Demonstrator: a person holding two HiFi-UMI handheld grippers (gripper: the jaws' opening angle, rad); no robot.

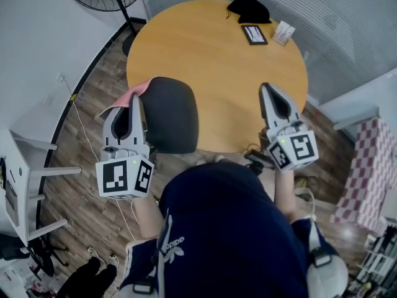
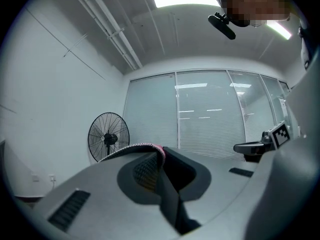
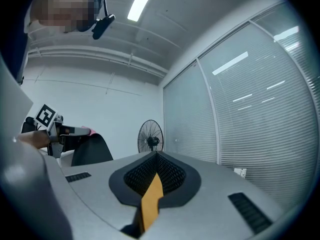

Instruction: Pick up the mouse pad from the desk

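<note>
head view steeply down, gripper views level, sharing fan (image 2: 108, 136)

The round counter (image 1: 217, 54) is smooth, light wood with a soft shine. The mouse pad (image 1: 170, 113) looks matt black, with pink underneath. The left hand-held gripper (image 1: 135, 98) and the right hand-held gripper (image 1: 268, 87) are matt grey plastic, with rough black pads (image 3: 170, 174). The floor (image 1: 87, 185) is dark wood planks.

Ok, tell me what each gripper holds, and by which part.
Left gripper: the mouse pad, pinched by its left edge. Right gripper: nothing, jaws together.
</note>
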